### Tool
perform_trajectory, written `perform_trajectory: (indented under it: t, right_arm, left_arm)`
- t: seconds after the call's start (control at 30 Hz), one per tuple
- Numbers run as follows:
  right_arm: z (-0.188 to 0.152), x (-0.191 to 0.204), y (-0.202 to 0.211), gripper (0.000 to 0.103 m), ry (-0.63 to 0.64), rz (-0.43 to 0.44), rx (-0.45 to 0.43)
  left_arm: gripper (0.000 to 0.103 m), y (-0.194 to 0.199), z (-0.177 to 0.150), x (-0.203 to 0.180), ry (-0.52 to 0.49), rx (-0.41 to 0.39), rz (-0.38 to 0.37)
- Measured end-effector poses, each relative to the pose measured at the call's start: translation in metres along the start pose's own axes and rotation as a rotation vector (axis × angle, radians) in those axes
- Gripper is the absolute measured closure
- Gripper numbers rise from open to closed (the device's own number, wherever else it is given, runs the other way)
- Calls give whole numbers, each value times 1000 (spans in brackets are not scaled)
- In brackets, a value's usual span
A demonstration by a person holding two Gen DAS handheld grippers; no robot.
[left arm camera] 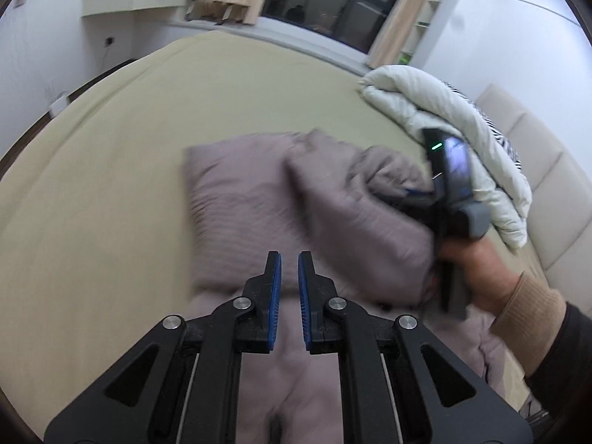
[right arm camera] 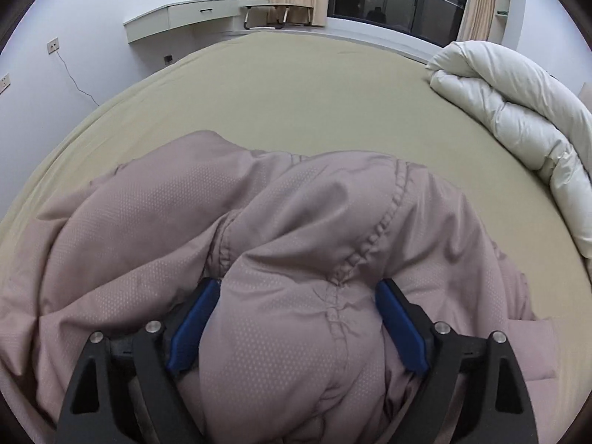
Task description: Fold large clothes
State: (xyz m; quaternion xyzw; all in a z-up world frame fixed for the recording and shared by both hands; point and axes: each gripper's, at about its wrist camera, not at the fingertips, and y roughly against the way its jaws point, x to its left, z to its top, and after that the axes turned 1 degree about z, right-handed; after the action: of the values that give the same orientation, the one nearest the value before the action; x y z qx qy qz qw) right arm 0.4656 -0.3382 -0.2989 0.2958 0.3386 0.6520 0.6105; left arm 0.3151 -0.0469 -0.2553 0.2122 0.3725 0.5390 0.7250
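2 hand-held grippers work over a mauve padded jacket (right arm camera: 281, 244) lying crumpled on a beige bed sheet (right arm camera: 288, 111). Left gripper (left arm camera: 289, 266) hovers above the jacket with its blue pads nearly together and nothing between them. Right gripper (right arm camera: 296, 296) has its jaws spread wide, a puffy fold of the jacket bulging between the pads; whether they press on it I cannot tell. 1 rolled white duvet (right arm camera: 518, 111) sits at the bed's far right.
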Motion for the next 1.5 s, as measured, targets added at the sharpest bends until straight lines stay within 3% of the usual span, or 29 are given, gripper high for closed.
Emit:
perform_trajectory:
  t: [0.1,0.13,0.23,0.43,0.47,0.53,0.57,0.6,0.73,0.93,1.07,1.17,1.33,1.43,1.5]
  right_arm:
    - [-8,-1,49,23,-55,33,-70]
    - [-18,-6,78,21,-93,66,-133]
    - [-59,-15,137,11,-186,133,-206]
    - [-176,-28,220,6,-313,213,-193]
    - [-202,-30,232,3,-355,228,-191]
    - [-238,-36,243,2,-446,219,-157]
    - [-258,-35,251,2,-482,224,-139]
    - [-272,-33,256,2,-503,227,-127]
    - [-319,-36,277,2,-510,167,-77]
    - [-368,-67,300,2,-575,79,-27]
    - [-399,-80,310,2,-615,89,13]
    - [-416,-92,313,2,-643,77,27]
    - [-442,-122,314,3,-743,113,60]
    - [-452,-131,315,8,-773,168,67]
    - [-458,-133,310,11,-784,215,86]
  left_arm:
    - [94,46,-44,39,40,10,38]
    - [94,58,-57,50,52,22,45]
    - [94,95,-101,78,66,69,83]
    - [92,163,-164,104,81,95,100]
    - [87,173,-175,105,78,96,100]
    - [64,186,-195,107,83,120,97]
    - [34,191,-204,106,94,135,87]
    - [30,196,-211,105,107,138,68]
    - [30,208,-231,88,68,146,18]
    - [30,205,-281,90,77,295,-10]
    - [30,196,-312,94,80,382,-27]
    - [30,191,-325,101,138,405,-61]
    - [30,184,-325,101,142,423,-106]
    - [30,176,-318,107,184,430,-138]
    - [40,175,-316,108,197,431,-160]
